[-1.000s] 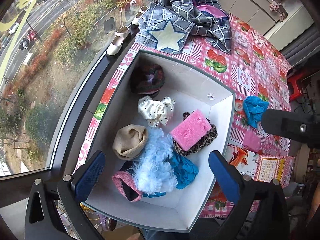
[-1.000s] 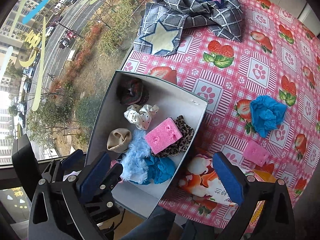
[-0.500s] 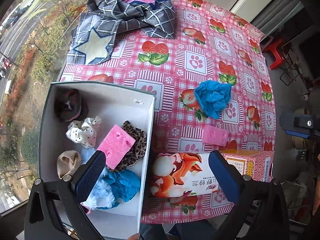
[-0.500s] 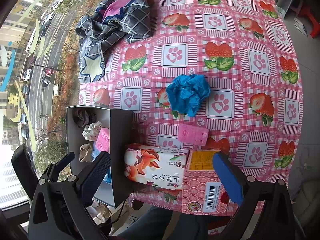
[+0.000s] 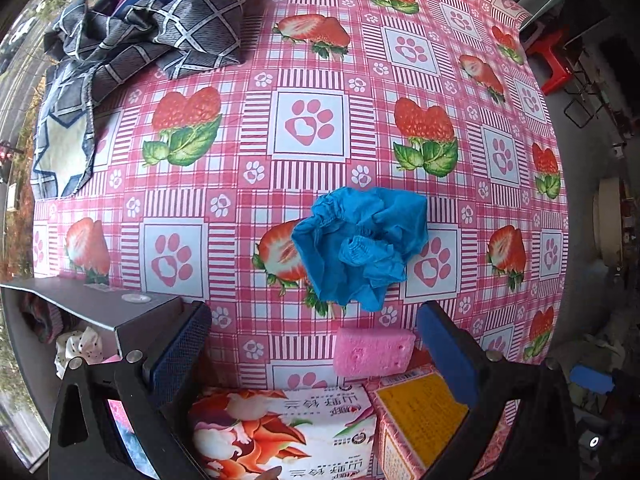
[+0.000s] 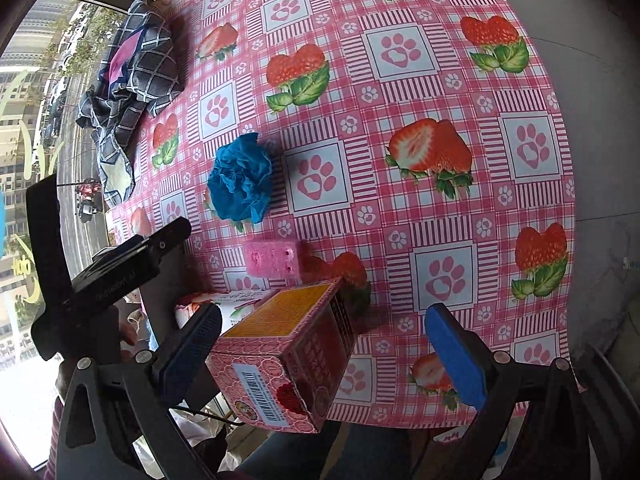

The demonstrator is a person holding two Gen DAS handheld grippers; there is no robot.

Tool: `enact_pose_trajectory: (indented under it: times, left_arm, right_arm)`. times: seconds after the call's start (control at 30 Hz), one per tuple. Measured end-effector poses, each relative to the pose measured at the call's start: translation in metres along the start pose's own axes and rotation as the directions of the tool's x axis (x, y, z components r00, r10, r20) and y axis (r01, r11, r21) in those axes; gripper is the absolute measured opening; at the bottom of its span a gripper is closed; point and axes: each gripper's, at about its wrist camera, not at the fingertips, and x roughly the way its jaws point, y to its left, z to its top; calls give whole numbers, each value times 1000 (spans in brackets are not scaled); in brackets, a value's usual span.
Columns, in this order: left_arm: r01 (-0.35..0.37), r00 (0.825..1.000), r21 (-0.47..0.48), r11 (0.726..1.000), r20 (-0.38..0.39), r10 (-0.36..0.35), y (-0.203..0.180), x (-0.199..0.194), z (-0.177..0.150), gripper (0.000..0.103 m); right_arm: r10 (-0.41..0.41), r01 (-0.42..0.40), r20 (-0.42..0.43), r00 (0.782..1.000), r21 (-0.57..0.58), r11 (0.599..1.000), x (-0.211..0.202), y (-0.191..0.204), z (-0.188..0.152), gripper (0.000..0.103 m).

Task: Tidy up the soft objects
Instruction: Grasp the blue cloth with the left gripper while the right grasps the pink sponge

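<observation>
A crumpled blue cloth [image 5: 360, 244] lies on the strawberry tablecloth, with a pink sponge [image 5: 372, 352] just in front of it. Both also show in the right wrist view, the cloth [image 6: 240, 180] and the sponge [image 6: 272, 258]. My left gripper [image 5: 314, 356] is open and empty, above the tissue pack and near the sponge. The grey storage box [image 5: 100, 304] with soft items sits at its lower left. My right gripper [image 6: 322, 356] is open and empty, over the pink carton.
A floral tissue pack [image 5: 280, 432] and a pink carton with a yellow top [image 6: 288, 356] stand at the table's near edge. A plaid grey garment [image 5: 140, 40] lies at the far left. The table's right edge [image 6: 568, 200] drops to the floor.
Both grippers have swung right, away from the box and toward the blue cloth and pink sponge. Both stay open and empty.
</observation>
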Motion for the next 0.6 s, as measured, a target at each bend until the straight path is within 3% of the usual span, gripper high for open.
enact_pose_trajectory:
  times: [0.23, 0.4, 0.6]
  left_arm:
    - [-37, 999, 29, 999, -39, 38, -22, 45, 33, 103]
    - [-81, 994, 39, 996, -74, 84, -26, 72, 42, 103]
    - [-87, 990, 59, 994, -107, 93, -28, 84, 46, 102]
  right_arm:
    - [20, -20, -60, 998, 5, 1000, 24, -15, 7, 102]
    - [33, -34, -101, 994, -11, 999, 37, -12, 13, 102]
    - [53, -55, -131, 990, -17, 998, 47, -2, 26, 102]
